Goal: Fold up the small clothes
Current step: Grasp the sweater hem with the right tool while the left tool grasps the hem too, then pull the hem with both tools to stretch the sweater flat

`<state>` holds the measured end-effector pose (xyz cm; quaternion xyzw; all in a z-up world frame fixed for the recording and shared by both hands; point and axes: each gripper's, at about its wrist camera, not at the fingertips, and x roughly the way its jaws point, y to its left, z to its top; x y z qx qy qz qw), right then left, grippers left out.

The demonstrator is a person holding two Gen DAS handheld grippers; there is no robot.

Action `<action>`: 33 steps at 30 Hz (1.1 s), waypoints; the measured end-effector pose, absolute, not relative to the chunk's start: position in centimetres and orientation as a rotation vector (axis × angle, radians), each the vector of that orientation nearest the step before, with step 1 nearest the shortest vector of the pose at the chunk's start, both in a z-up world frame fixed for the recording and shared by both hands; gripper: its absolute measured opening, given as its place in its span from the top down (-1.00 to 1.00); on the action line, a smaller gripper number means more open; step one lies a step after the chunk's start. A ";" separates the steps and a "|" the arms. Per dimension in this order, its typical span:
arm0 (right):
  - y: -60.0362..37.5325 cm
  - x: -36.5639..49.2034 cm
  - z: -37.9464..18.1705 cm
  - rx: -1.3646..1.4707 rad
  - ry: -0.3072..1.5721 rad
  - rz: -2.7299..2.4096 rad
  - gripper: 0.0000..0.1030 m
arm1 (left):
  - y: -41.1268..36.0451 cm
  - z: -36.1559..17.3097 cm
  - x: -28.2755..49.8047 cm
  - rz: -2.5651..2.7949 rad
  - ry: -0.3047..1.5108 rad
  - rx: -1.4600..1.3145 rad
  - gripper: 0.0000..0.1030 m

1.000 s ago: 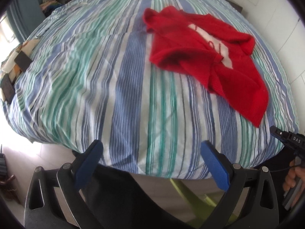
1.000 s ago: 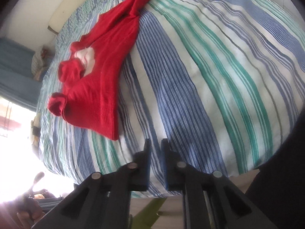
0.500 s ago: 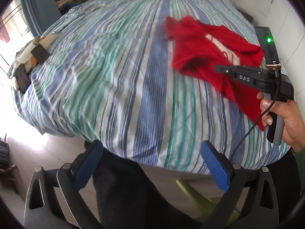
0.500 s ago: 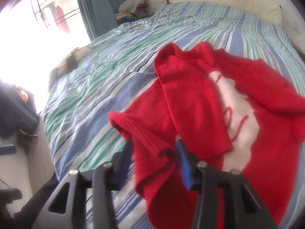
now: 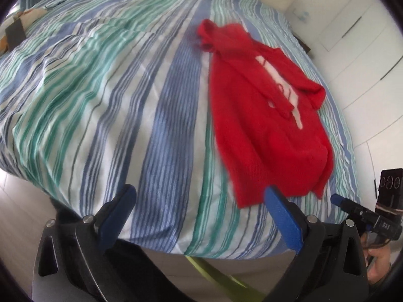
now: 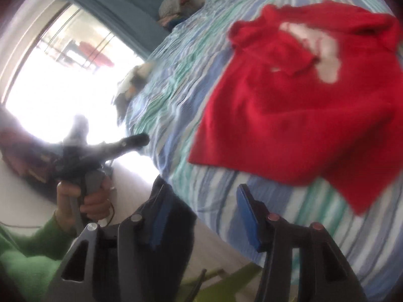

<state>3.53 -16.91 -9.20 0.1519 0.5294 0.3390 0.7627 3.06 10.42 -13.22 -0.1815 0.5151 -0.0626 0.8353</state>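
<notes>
Bed with a blue, green and white striped cover filled most of both views, stretching ahead of both sets of jaws. Red sweater lay rumpled on the cover, a white patch showing on its front; in the left wrist view it sat ahead and to the right of the jaws, its near hem just beyond the right fingertip, not touching. In the right wrist view the sweater lay ahead and right of the jaws, lower edge just past the right finger, blurred. Bright window with a blue curtain stood far left of the right jaws. Left gripper hung over the bed's near edge, jaws spread wide, holding nothing. Right gripper was also parted, blue pads apart, nothing between them. Left hand in a green sleeve gripped its tool's handle, left of the right jaws. Dark flat object lay on the cover far ahead-left of the left jaws.
</notes>
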 end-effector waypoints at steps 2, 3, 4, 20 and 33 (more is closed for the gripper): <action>-22.6 3.6 -9.3 0.417 1.146 0.541 -0.02 | 9.1 -14.3 3.9 -0.191 1.116 -0.405 -0.87; -24.6 3.6 -9.7 0.435 1.164 0.471 -0.02 | 8.4 -14.8 4.4 -0.221 1.129 -0.421 -0.77; -26.1 3.9 -9.9 0.429 1.187 0.418 -0.02 | 7.6 -15.5 4.8 -0.249 1.153 -0.433 -0.50; -28.4 5.0 -9.2 0.354 1.217 0.363 0.85 | 7.5 -13.4 4.7 -0.275 1.266 -0.266 0.93; -28.7 6.4 -15.6 0.282 1.413 0.229 0.86 | 5.9 -16.6 4.1 -0.167 1.290 -0.142 0.93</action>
